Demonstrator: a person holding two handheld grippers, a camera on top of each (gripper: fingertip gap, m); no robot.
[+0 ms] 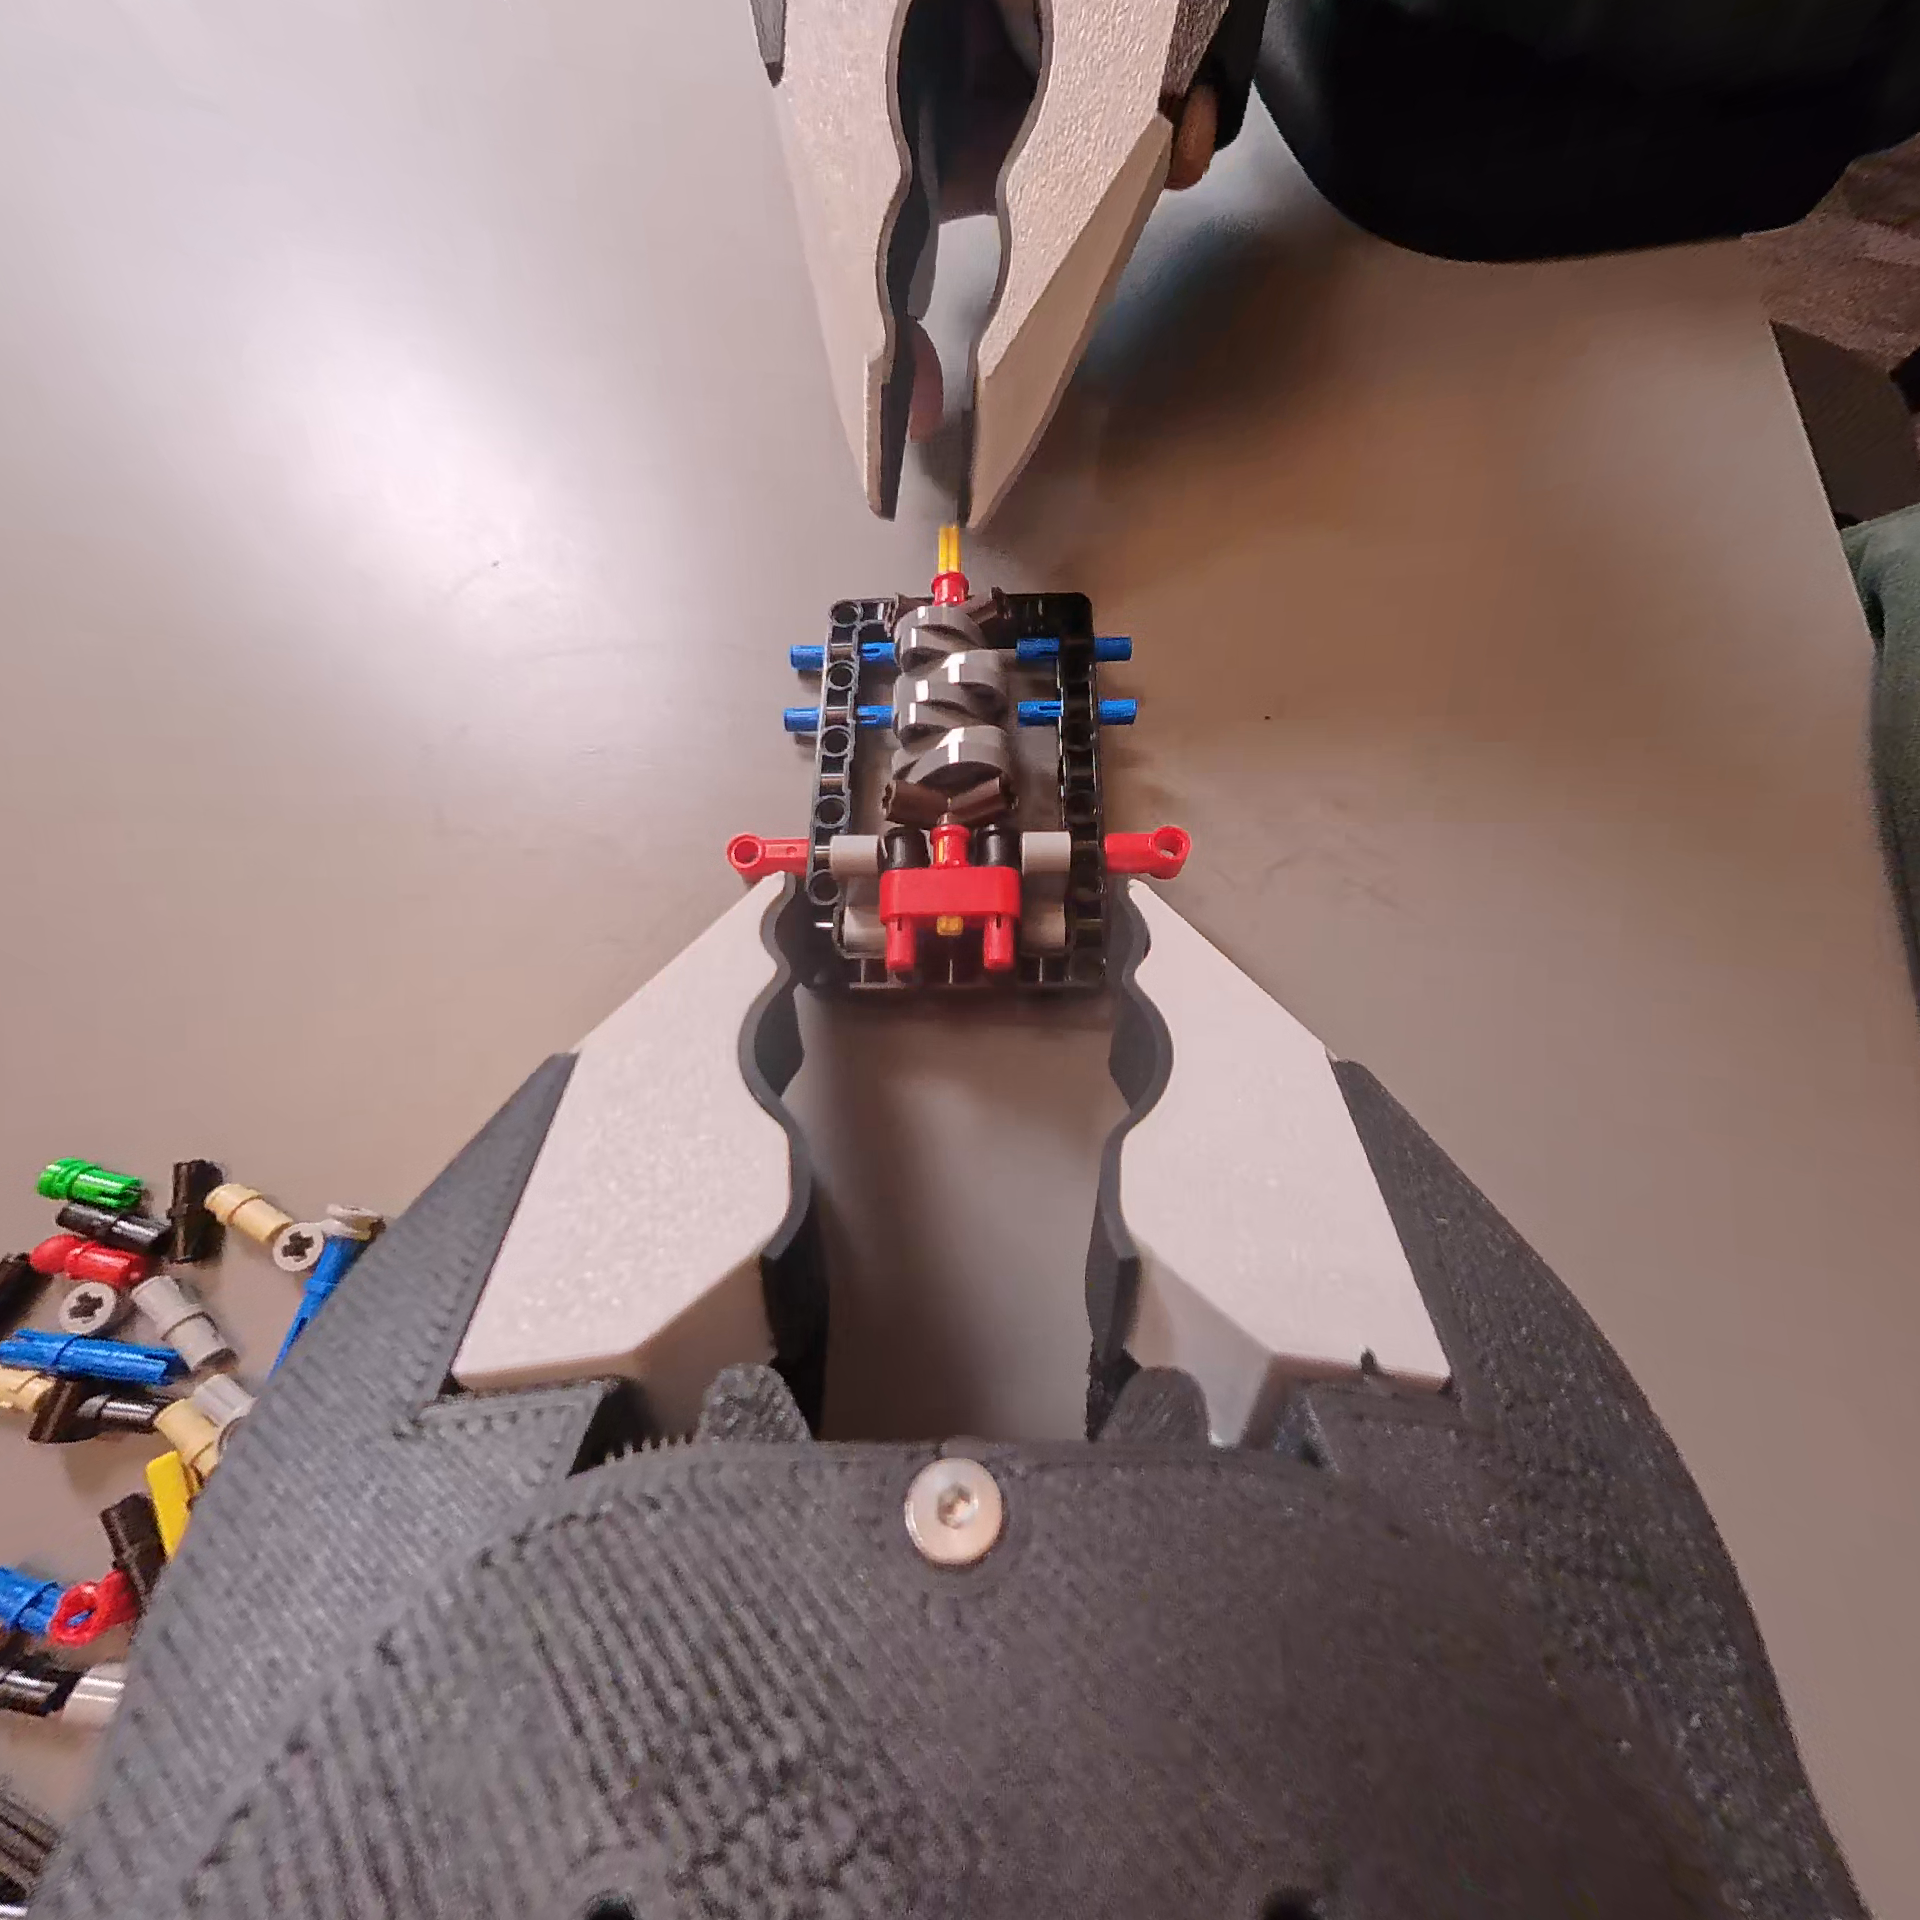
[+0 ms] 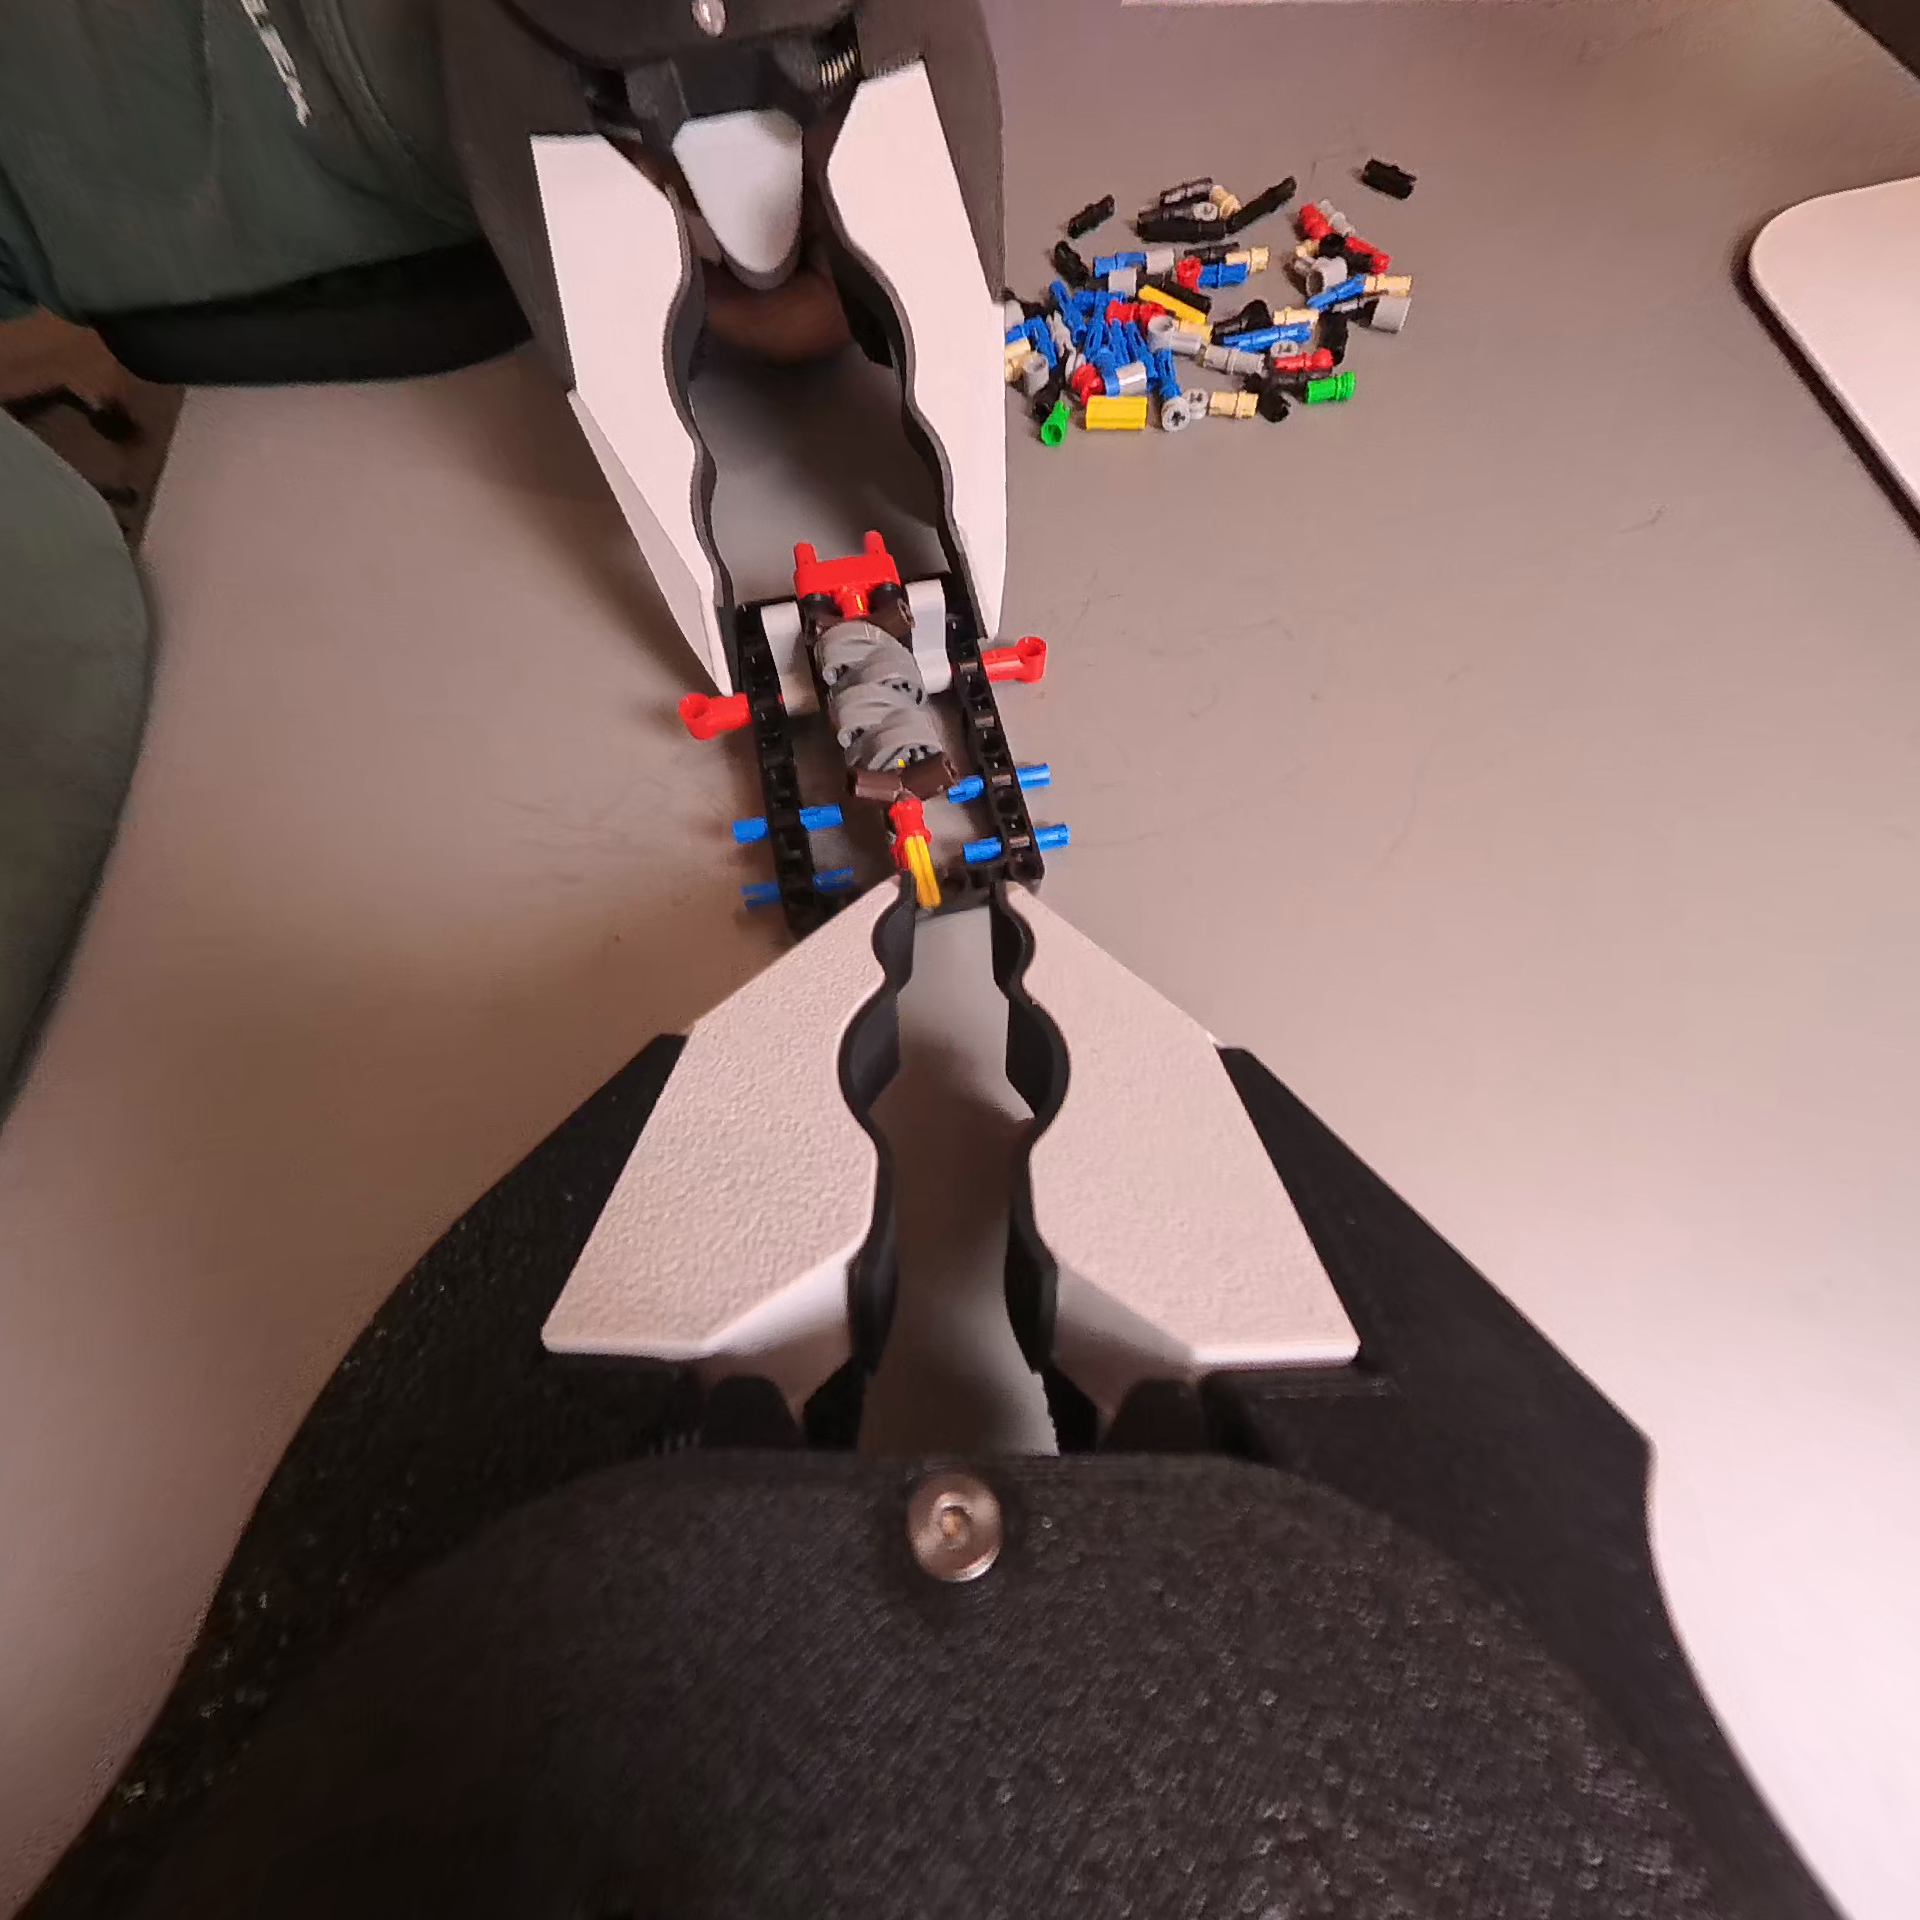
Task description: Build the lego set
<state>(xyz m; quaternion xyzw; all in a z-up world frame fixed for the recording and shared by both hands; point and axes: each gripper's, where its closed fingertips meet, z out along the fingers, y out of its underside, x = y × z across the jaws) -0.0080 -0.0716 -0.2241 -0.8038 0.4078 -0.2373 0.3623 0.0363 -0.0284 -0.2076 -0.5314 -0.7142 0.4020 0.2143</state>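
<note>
Left wrist view: left gripper point(image 1: 956, 935) apparently clamps black frame point(image 1: 961, 790).

You see glossy plastic on the lego frame point(image 1: 956, 790) and loose pieces point(image 2: 1216, 312), a smooth, softly sheened table point(image 1: 364, 520), and rough matt printed shells with a bright metal screw point(image 1: 953, 1509) on your grippers.

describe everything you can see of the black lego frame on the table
The black lego frame is a glossy plastic rectangle of studless holed beams, lying flat on the table. Blue pins and red pins stick out of its long sides; grey twisted pieces run down its middle. The left gripper clamps one end.
</note>
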